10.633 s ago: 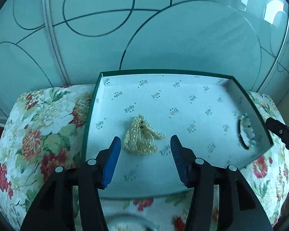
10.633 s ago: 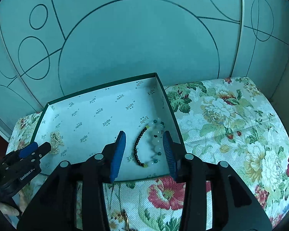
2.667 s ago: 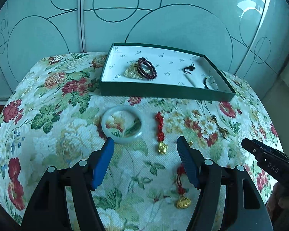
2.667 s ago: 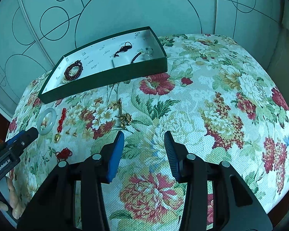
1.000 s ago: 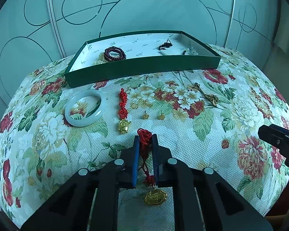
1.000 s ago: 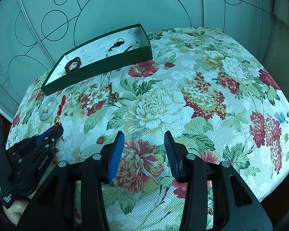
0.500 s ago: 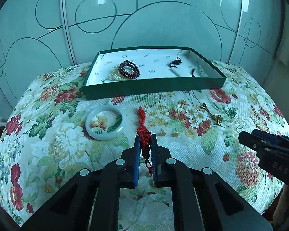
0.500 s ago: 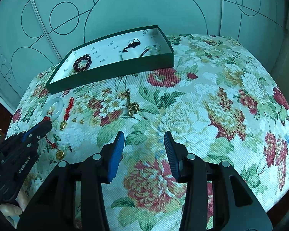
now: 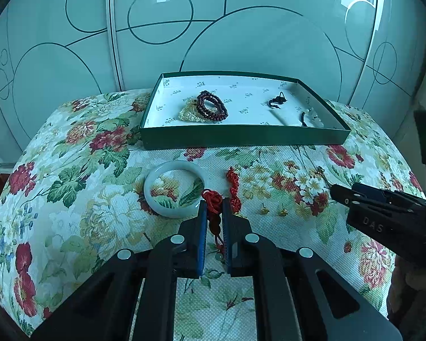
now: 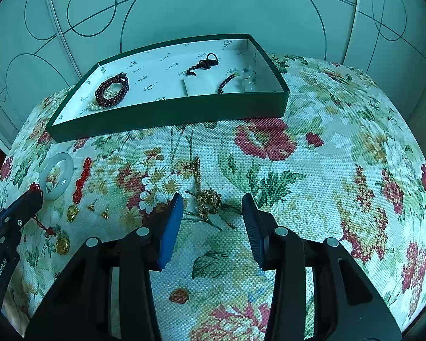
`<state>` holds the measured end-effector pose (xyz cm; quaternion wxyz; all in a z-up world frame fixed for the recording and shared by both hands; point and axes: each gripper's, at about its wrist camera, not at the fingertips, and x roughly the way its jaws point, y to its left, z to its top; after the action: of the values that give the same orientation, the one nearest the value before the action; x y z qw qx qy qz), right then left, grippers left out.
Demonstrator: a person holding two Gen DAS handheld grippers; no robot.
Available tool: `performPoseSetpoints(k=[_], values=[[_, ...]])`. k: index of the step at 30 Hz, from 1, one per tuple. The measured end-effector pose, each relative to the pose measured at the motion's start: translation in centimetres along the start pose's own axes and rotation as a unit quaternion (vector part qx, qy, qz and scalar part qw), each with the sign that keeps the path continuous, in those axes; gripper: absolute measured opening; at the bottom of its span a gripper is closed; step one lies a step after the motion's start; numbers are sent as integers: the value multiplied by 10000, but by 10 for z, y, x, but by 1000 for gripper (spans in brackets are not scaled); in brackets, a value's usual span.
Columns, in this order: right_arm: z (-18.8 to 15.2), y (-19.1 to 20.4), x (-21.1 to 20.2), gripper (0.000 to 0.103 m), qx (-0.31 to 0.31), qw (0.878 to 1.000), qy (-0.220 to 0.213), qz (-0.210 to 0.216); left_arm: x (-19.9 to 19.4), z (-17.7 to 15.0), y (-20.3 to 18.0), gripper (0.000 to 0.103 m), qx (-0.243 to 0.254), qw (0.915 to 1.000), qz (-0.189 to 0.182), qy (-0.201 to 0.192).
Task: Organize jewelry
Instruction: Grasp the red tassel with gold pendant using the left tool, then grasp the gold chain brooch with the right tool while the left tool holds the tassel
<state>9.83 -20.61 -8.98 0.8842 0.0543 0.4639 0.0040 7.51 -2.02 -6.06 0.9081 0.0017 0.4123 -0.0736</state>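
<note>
My left gripper (image 9: pixel 213 207) is shut on a red knotted cord charm (image 9: pixel 212 199); its gold pendant (image 10: pixel 62 245) hangs below, above the floral cloth. My right gripper (image 10: pixel 211 201) is open, with a gold chain necklace (image 10: pixel 208 197) lying between its fingers. The green tray (image 9: pixel 241 136) at the back holds a dark red bead bracelet (image 9: pixel 211 106) on a pearl piece, a black cord pendant (image 9: pixel 277 102) and a dark bead bracelet (image 9: pixel 309 116). A white jade bangle (image 9: pixel 173 189), a second red knot charm (image 9: pixel 233 190) and two gold ear studs (image 9: pixel 272 211) lie on the cloth.
The floral cloth (image 10: pixel 326 156) covers a rounded table that drops off at the front and sides. A frosted glass wall (image 9: pixel 241 28) with circle lines stands just behind the tray. The right gripper's body (image 9: pixel 383 218) shows at the right of the left wrist view.
My left gripper closed on the red knot charm and lifted it off the cloth, moving toward the tray. My right gripper moved forward until the gold necklace lies between its open fingers.
</note>
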Motion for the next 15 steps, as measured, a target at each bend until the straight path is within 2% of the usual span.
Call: performPoseSetpoints(k=[4, 5, 7, 15], values=[[0, 5, 2, 39, -134, 9998, -76, -143, 2, 0, 0, 10, -4, 10000, 6, 10], [0, 6, 2, 29, -168, 9996, -103, -214, 2, 0, 1, 10, -13, 10000, 7, 20], [-1, 6, 3, 19, -225, 9991, -141, -323, 4, 0, 1, 10, -23, 10000, 13, 34], [-4, 1, 0, 16, -152, 9992, -264, -254, 7, 0, 2, 10, -40, 10000, 11, 75]])
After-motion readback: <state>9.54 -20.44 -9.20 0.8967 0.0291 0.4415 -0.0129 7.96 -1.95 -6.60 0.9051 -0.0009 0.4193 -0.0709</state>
